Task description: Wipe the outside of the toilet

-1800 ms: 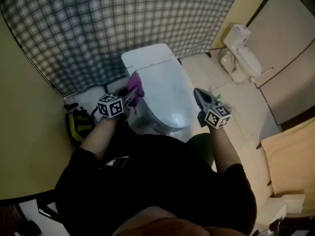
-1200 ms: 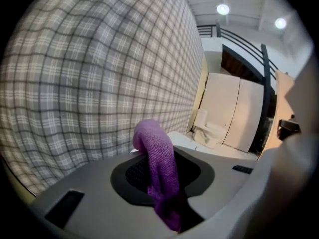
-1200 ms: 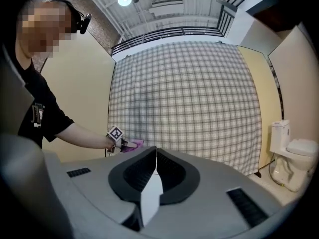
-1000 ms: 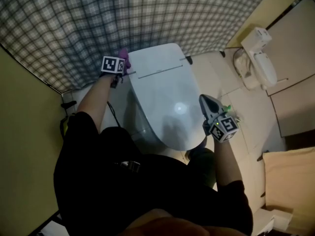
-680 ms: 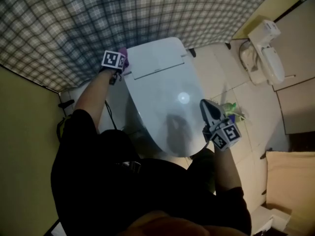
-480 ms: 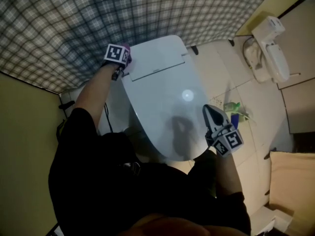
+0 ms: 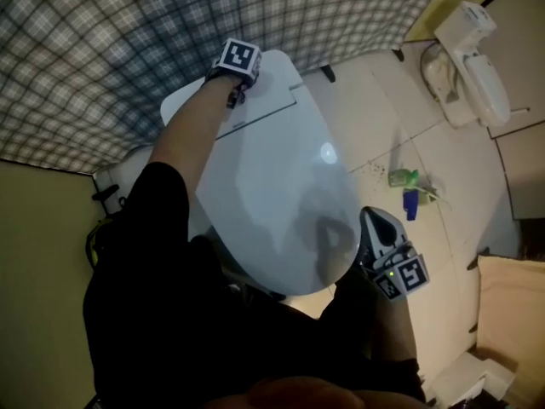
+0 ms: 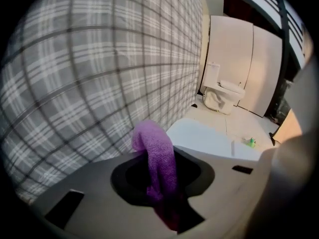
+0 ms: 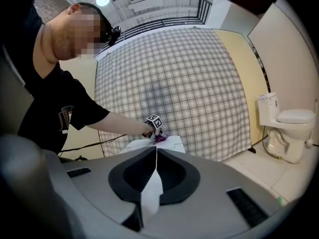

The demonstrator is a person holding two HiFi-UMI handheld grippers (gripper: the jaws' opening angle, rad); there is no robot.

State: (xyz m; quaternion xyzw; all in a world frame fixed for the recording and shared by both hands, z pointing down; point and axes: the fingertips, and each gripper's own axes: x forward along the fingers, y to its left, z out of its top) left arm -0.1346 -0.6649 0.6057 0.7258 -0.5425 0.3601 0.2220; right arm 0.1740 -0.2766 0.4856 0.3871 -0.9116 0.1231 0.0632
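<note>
**Item: toilet wipe, outside, L gripper working**

- Toilet (image 7: 272,186): white, lid shut, centre of floor, back end against plaid curtain (image 7: 102,49).
- L gripper (image 8: 154,156): fingers clamped on purple cloth (image 8: 152,136). The cloth's end sticks out past the tips. In head view the gripper sits over the toilet's rear top, behind the lid hinge, arm stretched across.
- R gripper (image 7: 375,221): near the lid's front rim, to its right, apart from it. Fingers together at the tips. A white sliver shows lower between them; can't tell if it's paper or the lid seen through.
- Bottle (image 7: 402,177): green, on floor R of toilet, untouched.
- 2nd toilet (image 7: 473,54): far corner, not involved.

**Progress (est.):** wipe looks to be at the rear top only. No wet streaks or marks show which parts are done. Lid, both sides, front and base are prob. left. R side and base will need the cloth brought round low.
</note>
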